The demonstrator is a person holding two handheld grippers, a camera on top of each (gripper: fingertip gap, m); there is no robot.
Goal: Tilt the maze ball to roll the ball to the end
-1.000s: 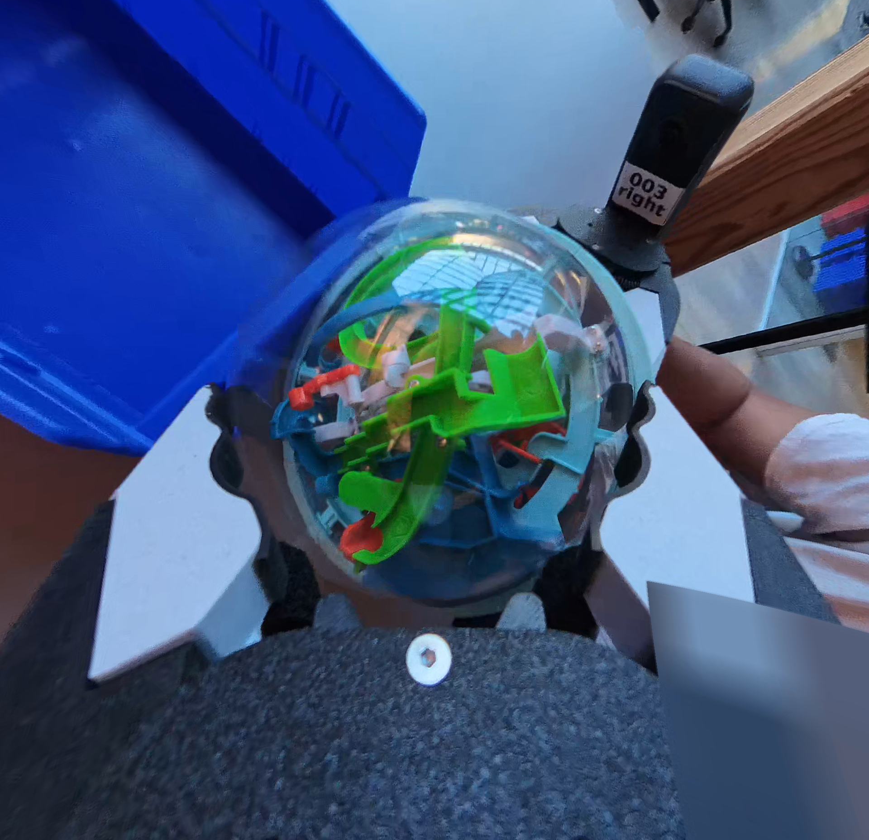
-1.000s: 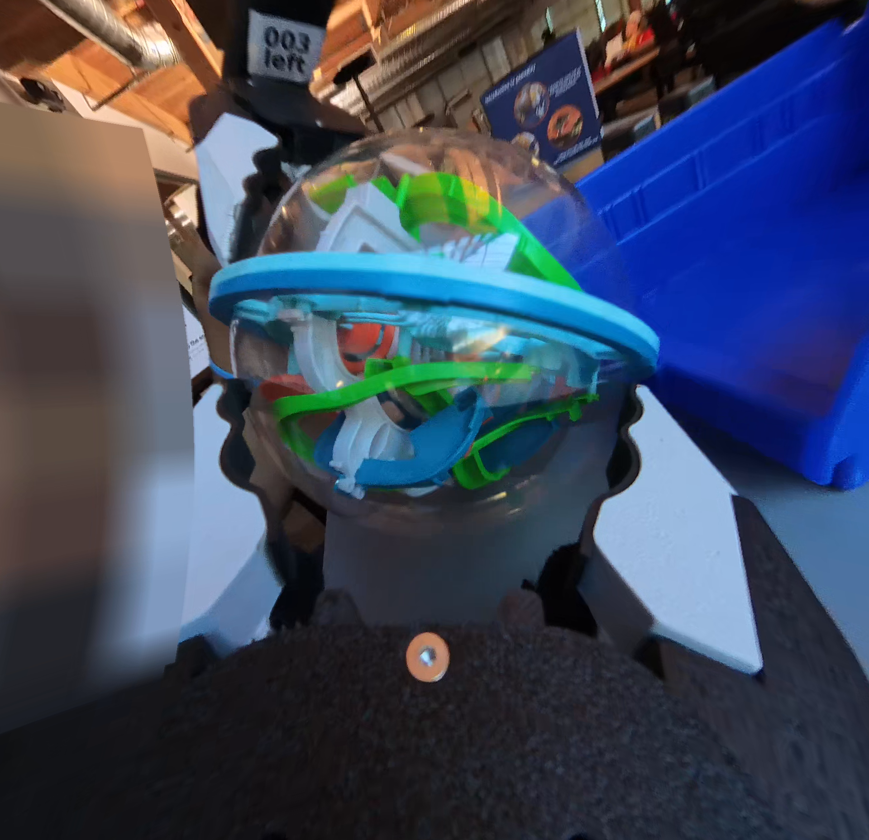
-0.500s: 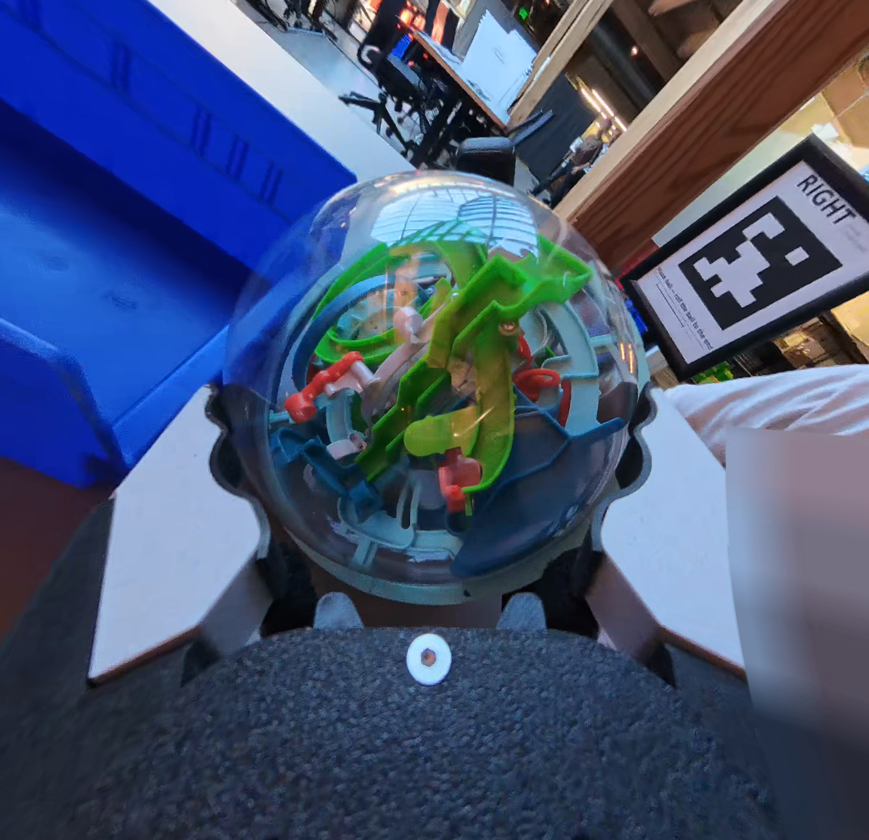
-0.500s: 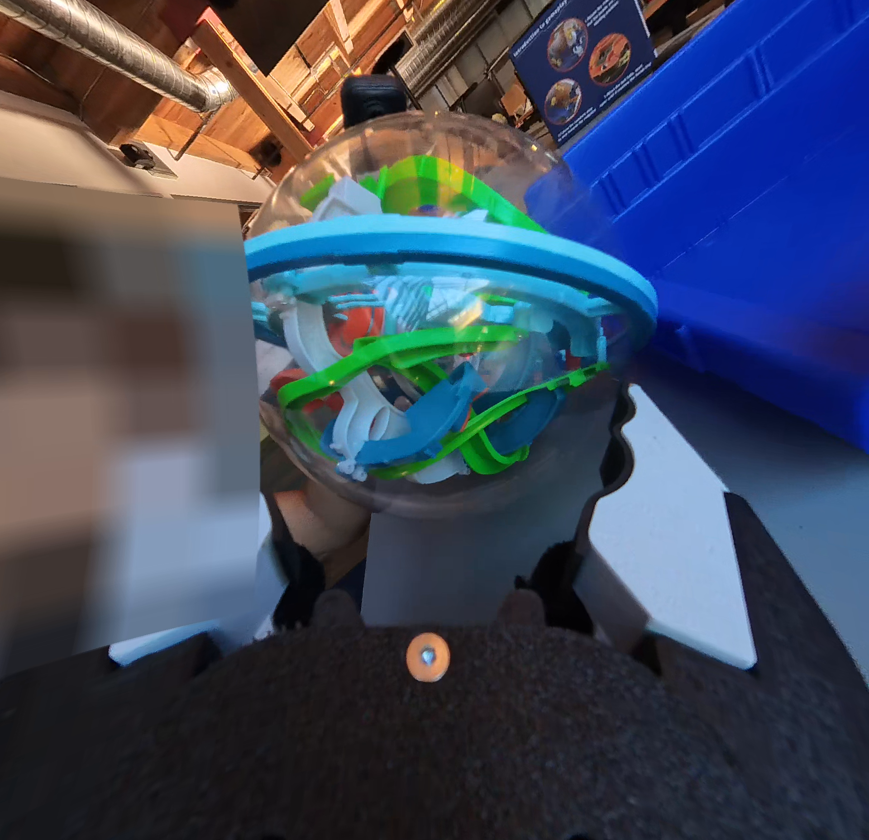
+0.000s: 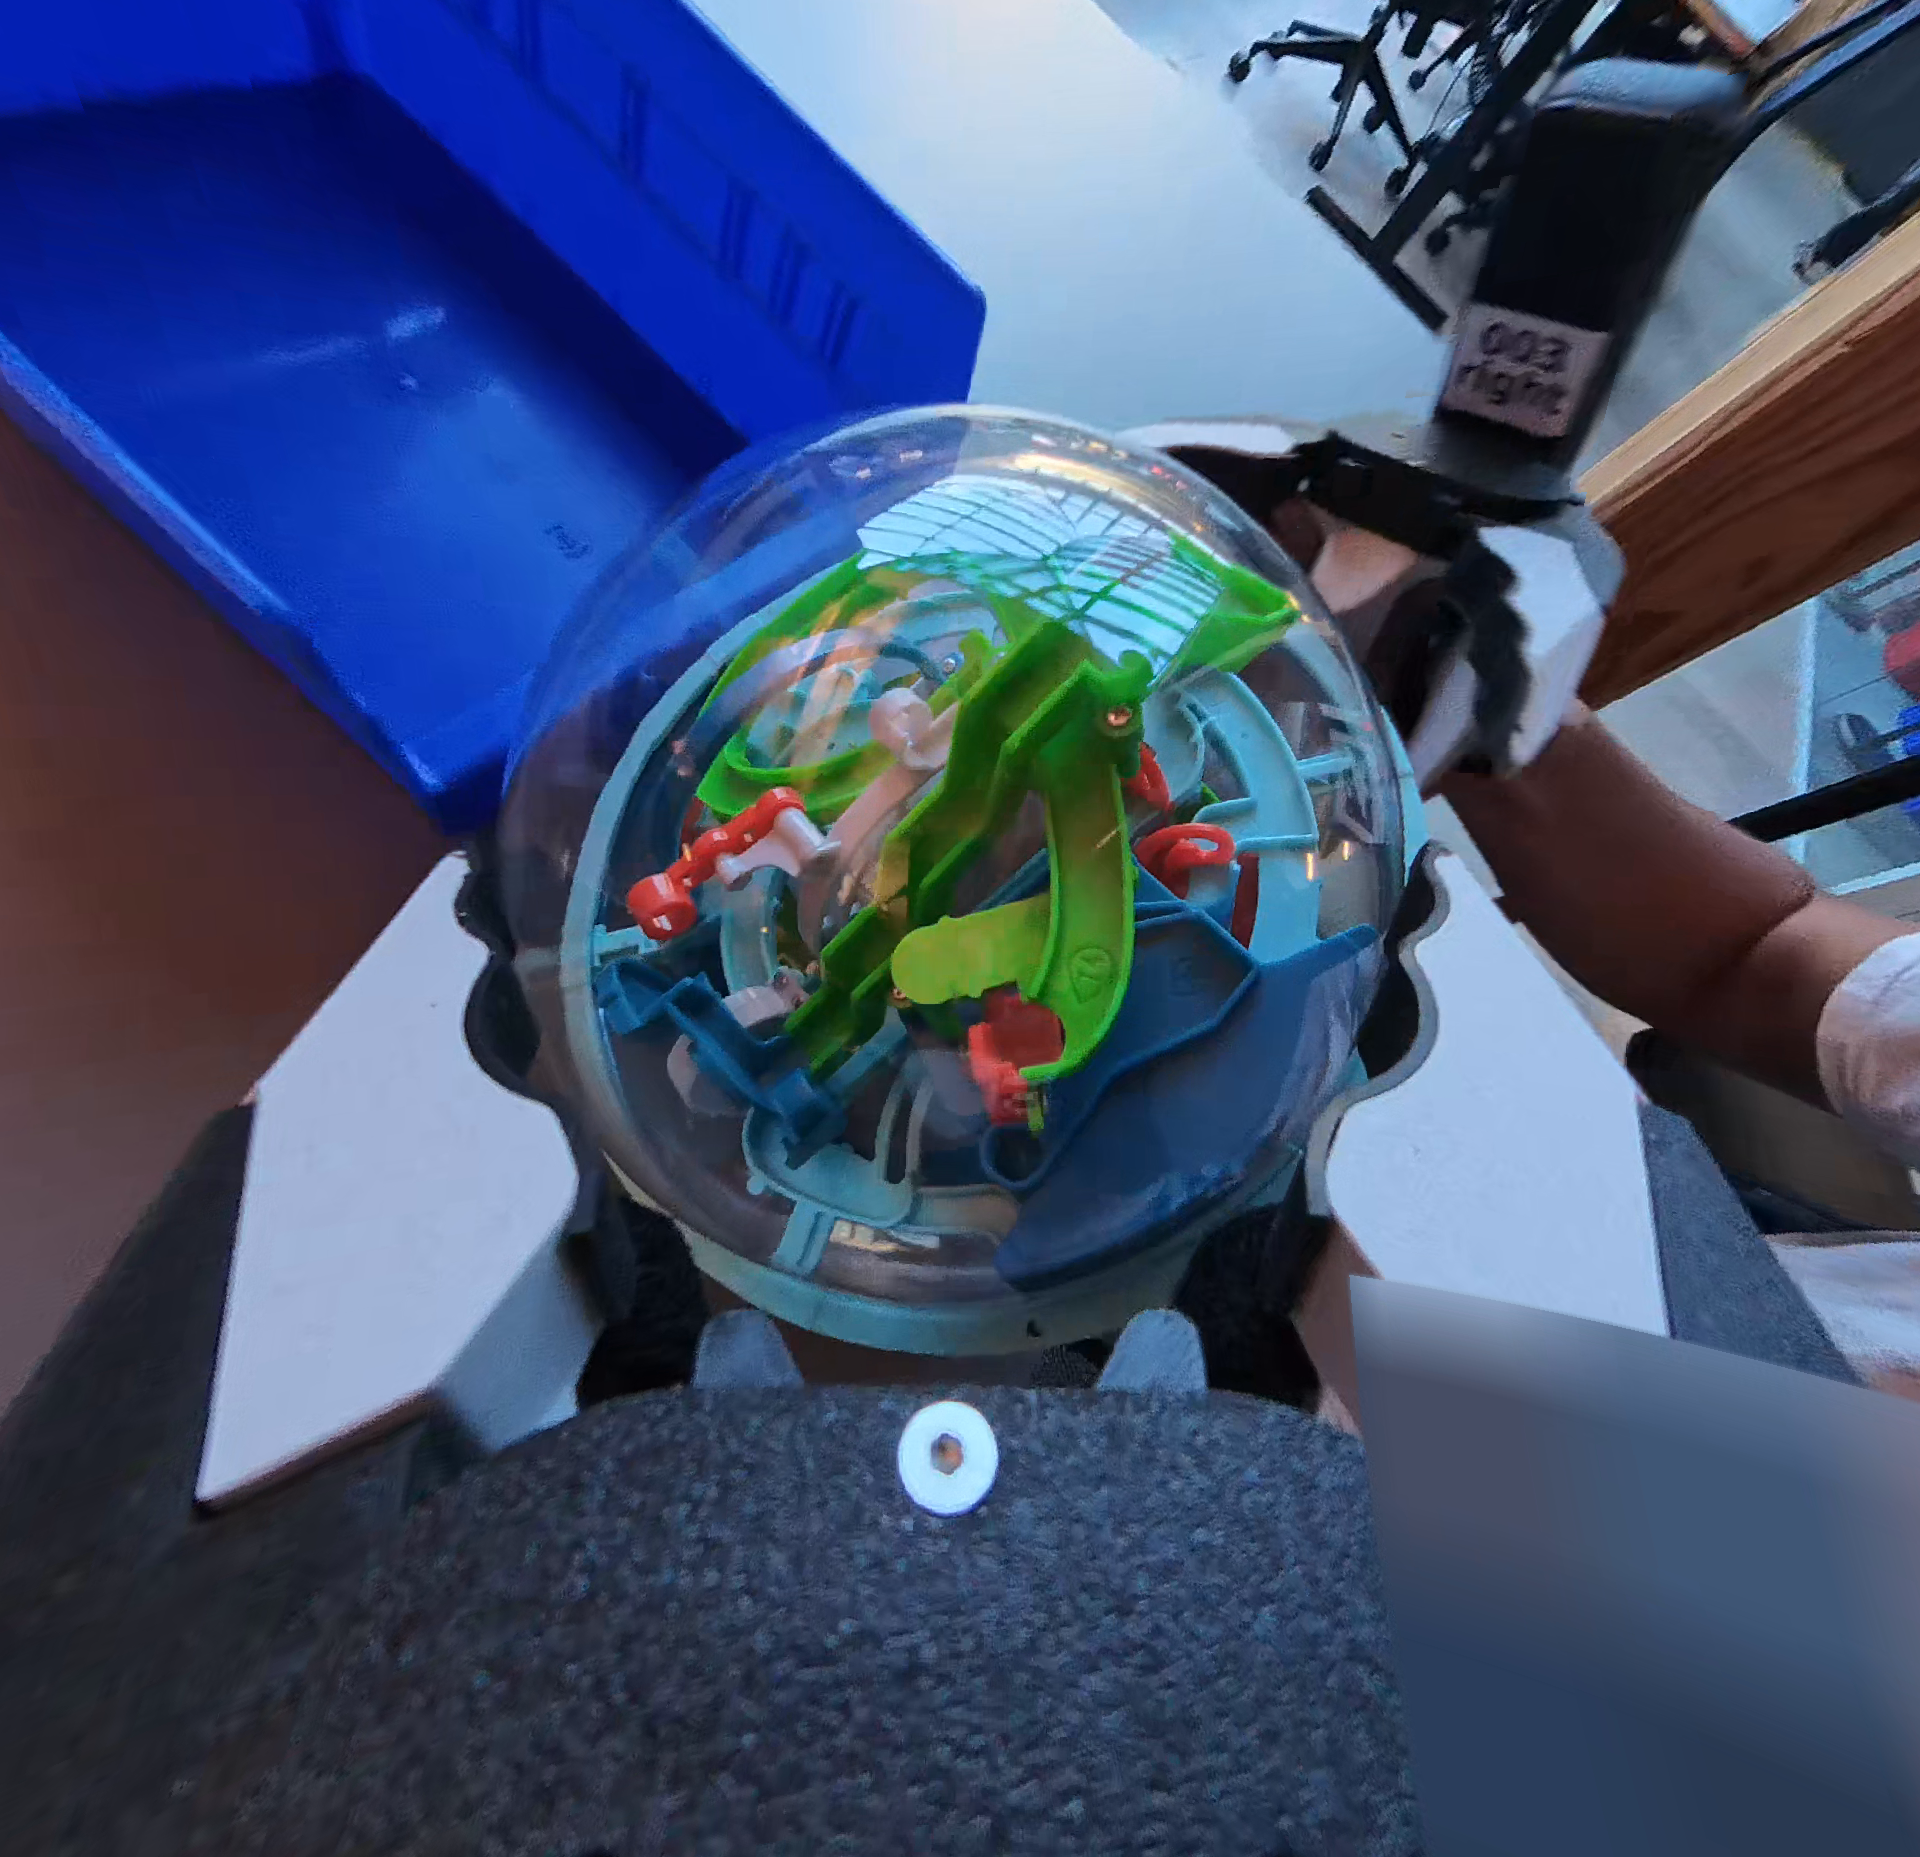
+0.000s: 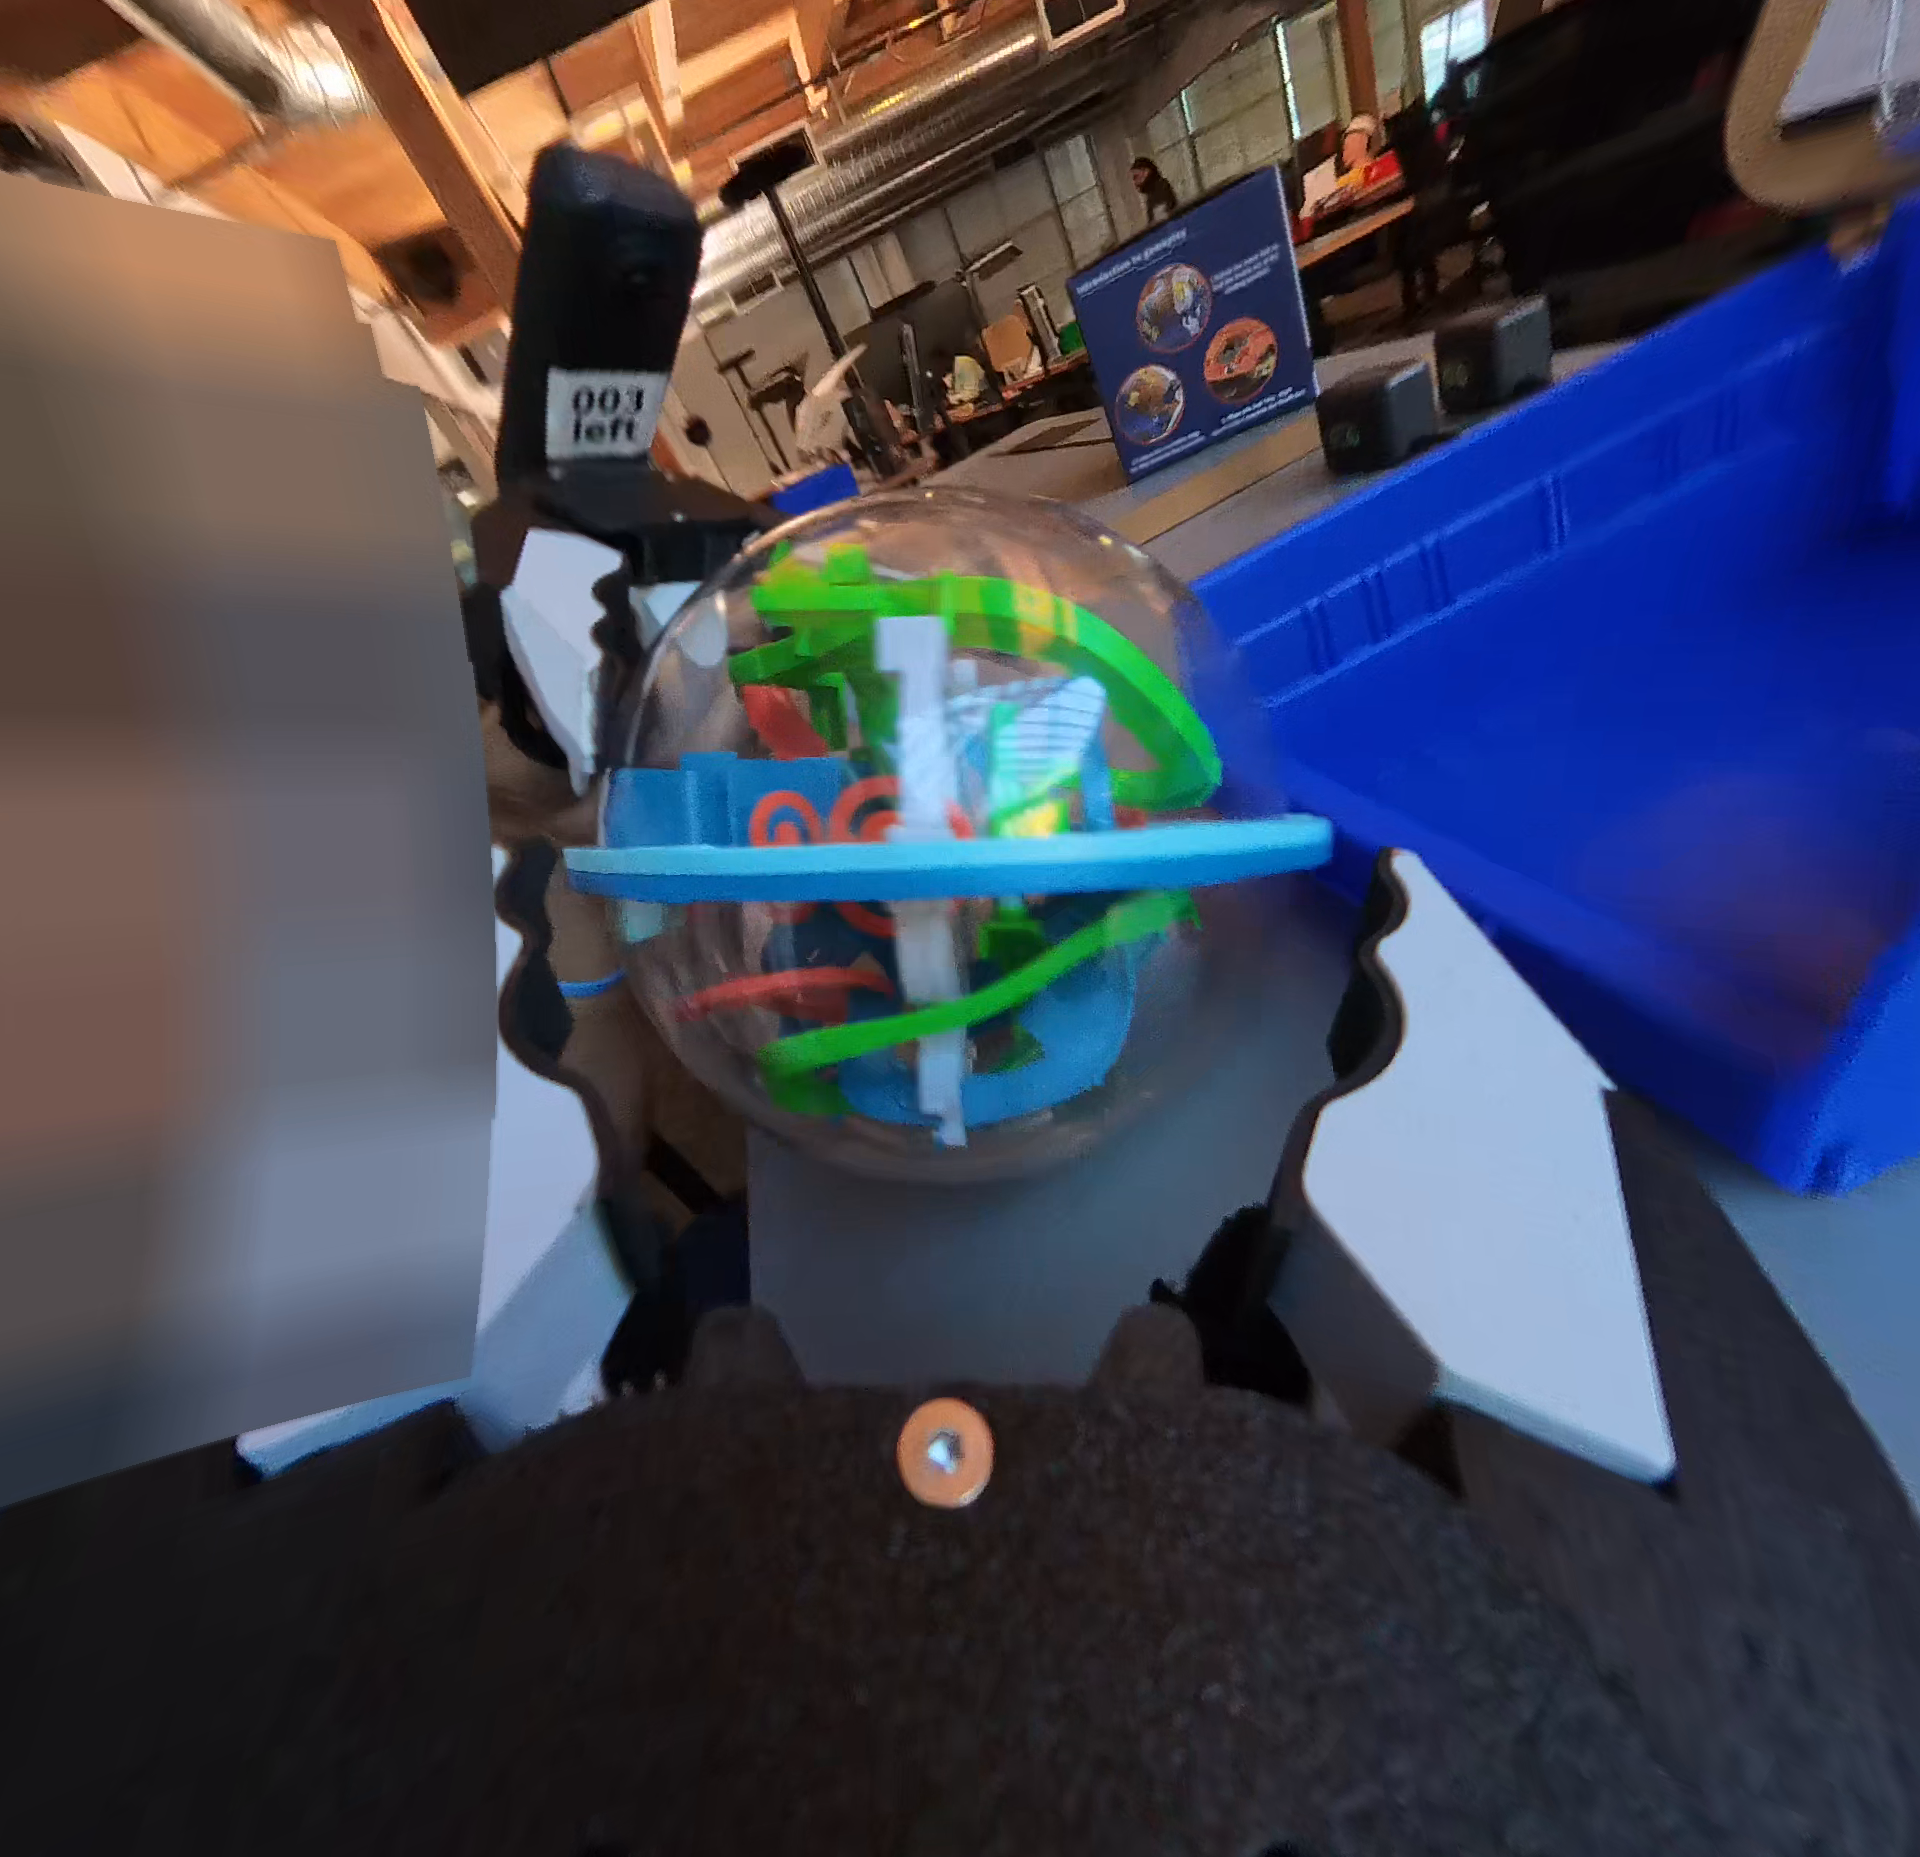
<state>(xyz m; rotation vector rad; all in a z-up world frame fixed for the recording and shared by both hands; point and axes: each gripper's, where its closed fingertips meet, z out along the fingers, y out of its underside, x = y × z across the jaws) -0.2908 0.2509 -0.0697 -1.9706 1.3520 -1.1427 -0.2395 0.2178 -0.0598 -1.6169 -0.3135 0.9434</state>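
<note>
The maze ball is a clear sphere with green, blue, red and white tracks inside. My left gripper is shut on it, one finger on each side, and holds it in the air over the table. In the right wrist view the maze ball sits between the fingers of my right gripper, which stand a little apart from it. The right gripper also shows in the left wrist view, just off the sphere's upper right. The left gripper shows behind the sphere. I cannot make out the small ball inside.
A large blue bin stands on the grey table right beside the sphere; it also shows in the right wrist view. A person's forearm reaches in from the right. A wooden beam runs at the right.
The left gripper has tilted the sphere and swung downward toward the table and bin. The right gripper, closed around the sphere before, has drawn back from it.
</note>
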